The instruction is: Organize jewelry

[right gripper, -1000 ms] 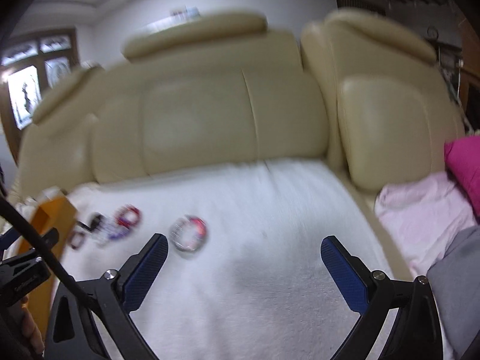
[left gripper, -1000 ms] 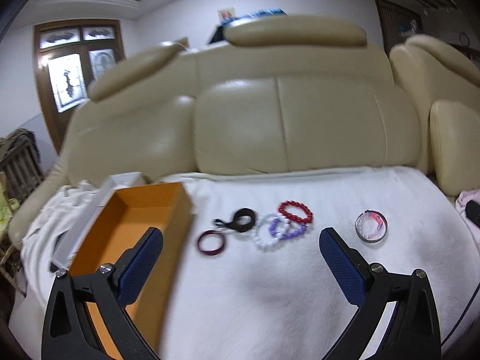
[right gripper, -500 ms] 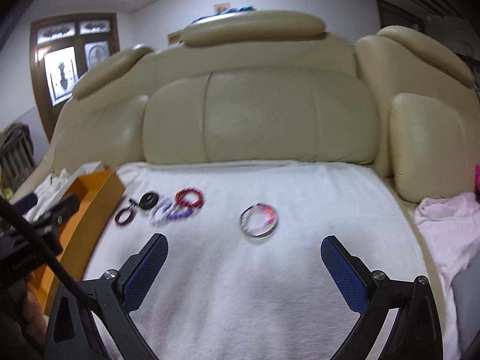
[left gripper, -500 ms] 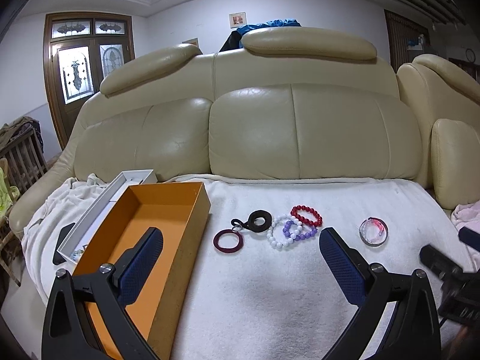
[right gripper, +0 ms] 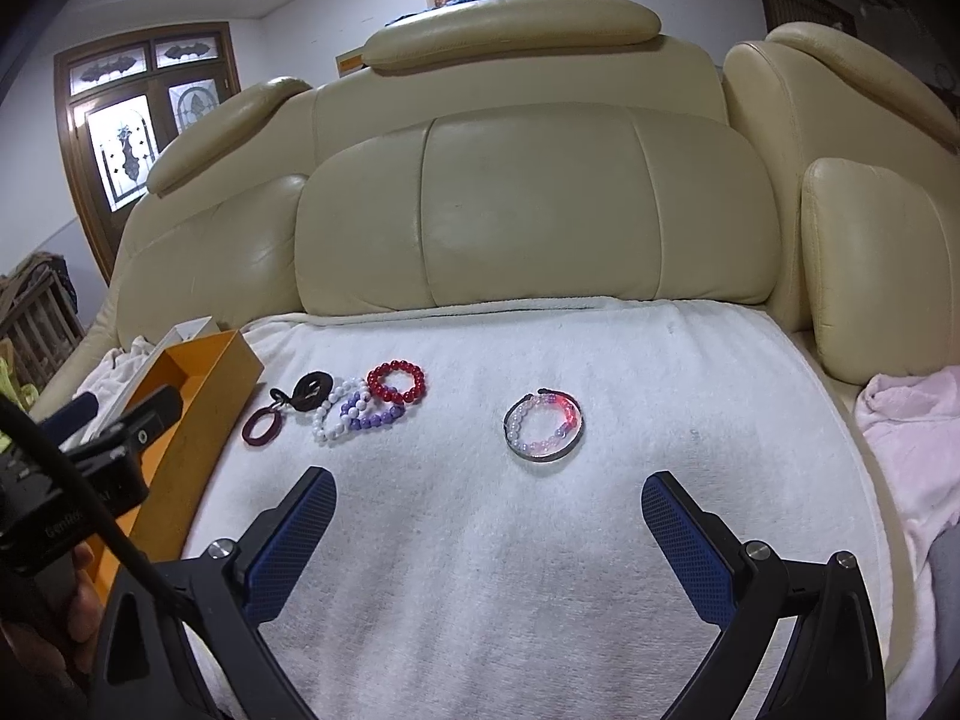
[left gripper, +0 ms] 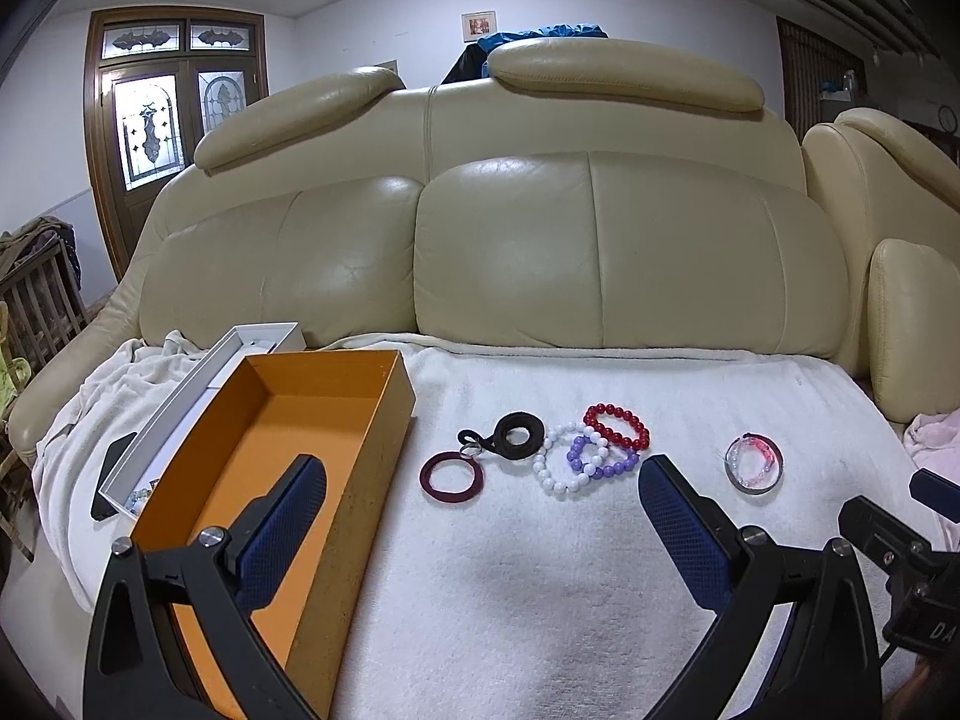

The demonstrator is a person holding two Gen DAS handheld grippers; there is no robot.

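Several bracelets lie on a white towel (left gripper: 540, 570) on the sofa seat: a maroon ring (left gripper: 451, 476), a black ring (left gripper: 519, 434), a white bead bracelet (left gripper: 564, 461), a purple one (left gripper: 603, 461), a red one (left gripper: 616, 425), and apart to the right a clear-pink one (left gripper: 753, 462) (right gripper: 545, 426). An empty orange box (left gripper: 282, 450) (right gripper: 198, 372) stands left of them. My left gripper (left gripper: 480, 516) is open, above the box's right wall and the towel. My right gripper (right gripper: 489, 531) is open, just short of the clear-pink bracelet.
A white box lid (left gripper: 198, 384) and a dark phone (left gripper: 111, 474) lie left of the orange box. The cream sofa backrest (left gripper: 600, 252) rises behind. A pink cloth (right gripper: 906, 420) lies at the right. The other gripper shows in each view's edge.
Both views have swung and steadied. The right gripper has turned left and come closer, so the clear-pink bracelet now lies centred ahead of it. The left view has drawn slightly nearer the jewelry.
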